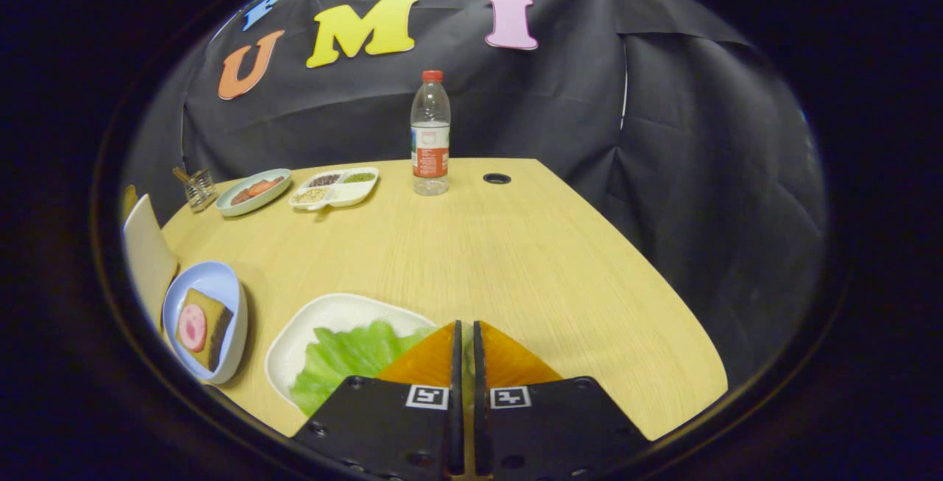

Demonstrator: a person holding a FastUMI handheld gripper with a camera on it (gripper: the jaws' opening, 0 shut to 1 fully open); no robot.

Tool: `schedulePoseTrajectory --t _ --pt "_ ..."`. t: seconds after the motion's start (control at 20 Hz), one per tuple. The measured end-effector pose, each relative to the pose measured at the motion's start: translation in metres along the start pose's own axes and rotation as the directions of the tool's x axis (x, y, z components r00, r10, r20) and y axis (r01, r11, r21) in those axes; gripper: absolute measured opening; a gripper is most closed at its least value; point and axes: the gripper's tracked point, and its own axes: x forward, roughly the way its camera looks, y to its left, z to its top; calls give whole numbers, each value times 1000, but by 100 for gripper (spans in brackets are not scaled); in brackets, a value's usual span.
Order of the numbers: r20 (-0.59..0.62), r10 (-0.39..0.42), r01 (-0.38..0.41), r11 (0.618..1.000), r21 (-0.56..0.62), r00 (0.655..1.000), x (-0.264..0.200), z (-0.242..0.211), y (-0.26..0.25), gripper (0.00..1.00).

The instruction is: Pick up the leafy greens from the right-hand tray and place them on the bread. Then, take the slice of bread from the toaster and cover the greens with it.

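leafy greens: near edge hidden behind the gripper body and one finger; whether a strip sits in the thin slit between the nearly closed fingers is unclear (a green-tinged sliver shows there).
white tray: near rim cut off.
blue plate: lower edge cut off; bread with a pink round on it.
divided dish: contents too small to tell.
white object beside the plate: partly cut off, unidentifiable.
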Motion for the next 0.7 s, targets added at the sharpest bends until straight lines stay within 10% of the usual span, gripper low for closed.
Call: schedulePoseTrajectory --t 0.7 --pt "193 45 -40 999 -29 980 -108 77 44 0"
